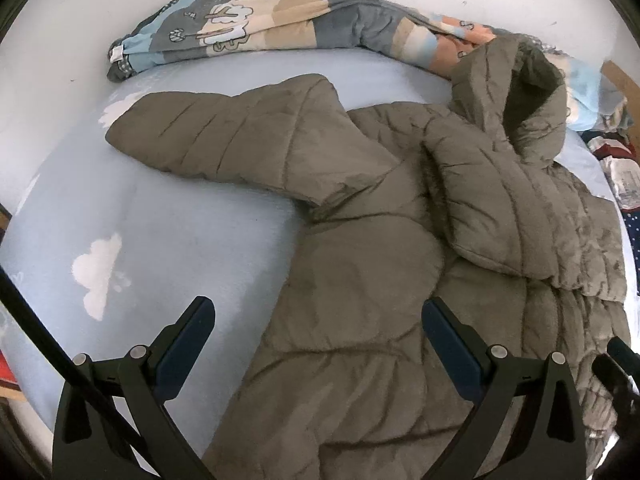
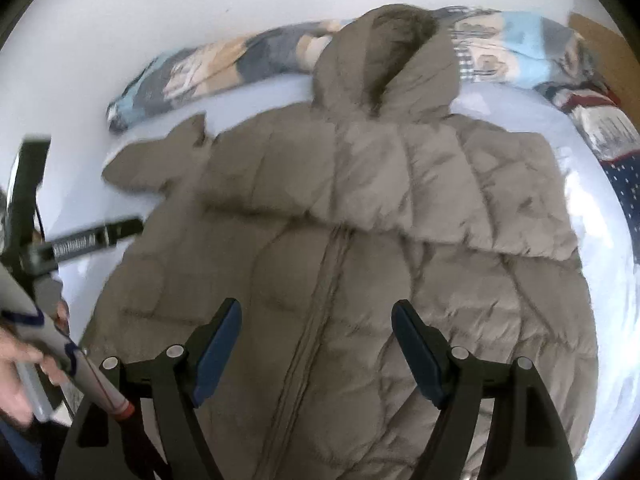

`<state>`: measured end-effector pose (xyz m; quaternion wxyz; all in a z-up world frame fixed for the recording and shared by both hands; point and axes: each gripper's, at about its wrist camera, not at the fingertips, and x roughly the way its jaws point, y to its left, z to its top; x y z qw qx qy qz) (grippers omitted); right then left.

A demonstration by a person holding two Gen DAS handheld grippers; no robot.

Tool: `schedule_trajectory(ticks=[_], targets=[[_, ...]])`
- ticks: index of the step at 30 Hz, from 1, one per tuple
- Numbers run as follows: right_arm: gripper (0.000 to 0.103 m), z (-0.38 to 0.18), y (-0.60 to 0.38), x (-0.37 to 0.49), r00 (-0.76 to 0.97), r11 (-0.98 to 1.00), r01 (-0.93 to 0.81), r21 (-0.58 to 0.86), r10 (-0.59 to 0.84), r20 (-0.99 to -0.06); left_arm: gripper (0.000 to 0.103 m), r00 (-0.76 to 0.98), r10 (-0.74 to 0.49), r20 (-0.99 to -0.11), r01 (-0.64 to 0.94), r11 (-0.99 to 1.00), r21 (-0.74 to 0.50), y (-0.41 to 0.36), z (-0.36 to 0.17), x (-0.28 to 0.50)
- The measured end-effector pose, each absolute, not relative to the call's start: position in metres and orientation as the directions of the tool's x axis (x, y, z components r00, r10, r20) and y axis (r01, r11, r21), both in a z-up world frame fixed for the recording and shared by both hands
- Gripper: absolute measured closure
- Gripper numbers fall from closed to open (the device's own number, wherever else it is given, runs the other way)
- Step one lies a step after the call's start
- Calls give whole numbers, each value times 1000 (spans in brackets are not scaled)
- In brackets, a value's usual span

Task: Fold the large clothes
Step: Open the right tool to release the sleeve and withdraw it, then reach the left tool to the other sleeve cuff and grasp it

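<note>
A taupe quilted puffer jacket [image 1: 360, 280] lies front-up on the bed, hood [image 1: 520, 92] toward the wall. One sleeve [image 1: 224, 140] stretches out to the left. The other sleeve [image 1: 500, 208] is folded across the chest. My left gripper [image 1: 318, 308] is open above the jacket's left side edge, with nothing pressed between its pads. In the right wrist view the jacket [image 2: 460, 280] fills the middle, its zipper [image 2: 320, 300] running toward me. My right gripper [image 2: 316, 312] hovers open over the zipper and holds nothing. The folded sleeve [image 2: 420, 184] lies crosswise below the hood [image 2: 392, 60].
A rolled patterned quilt [image 1: 280, 28] lies along the white wall. The light blue sheet [image 1: 100, 200] with white clouds shows left of the jacket. Piled clothes [image 1: 616, 168] sit at the right. A person's hand [image 2: 16, 360] and a black device bar [image 2: 100, 236] are at the left.
</note>
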<state>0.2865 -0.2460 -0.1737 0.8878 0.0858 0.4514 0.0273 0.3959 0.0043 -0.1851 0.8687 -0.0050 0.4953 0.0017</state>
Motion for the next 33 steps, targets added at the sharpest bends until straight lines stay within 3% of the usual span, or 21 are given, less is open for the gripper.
schedule_trajectory(ticks=[2, 5, 10, 22, 26, 33], targets=[[43, -180, -257, 293, 569, 980, 73, 186, 113, -815, 0, 511, 3, -860, -16, 1000, -5, 6, -186, 400], [56, -187, -279, 302, 551, 968, 160, 195, 76, -831, 0, 500, 1, -866, -35, 999, -18, 9, -189, 407], [62, -194, -293, 309, 531, 955, 251, 156, -1, -847, 0, 479, -6, -878, -70, 997, -45, 14, -194, 416], [63, -213, -281, 322, 423, 931, 261, 254, 127, -897, 0, 537, -29, -843, -50, 997, -66, -17, -183, 406], [63, -204, -281, 318, 442, 932, 251, 262, 131, -887, 0, 577, 15, -817, -2, 1000, 16, -31, -173, 388], [62, -185, -286, 303, 477, 910, 237, 341, 197, -857, 0, 566, 21, -824, -49, 999, -9, -21, -140, 357]])
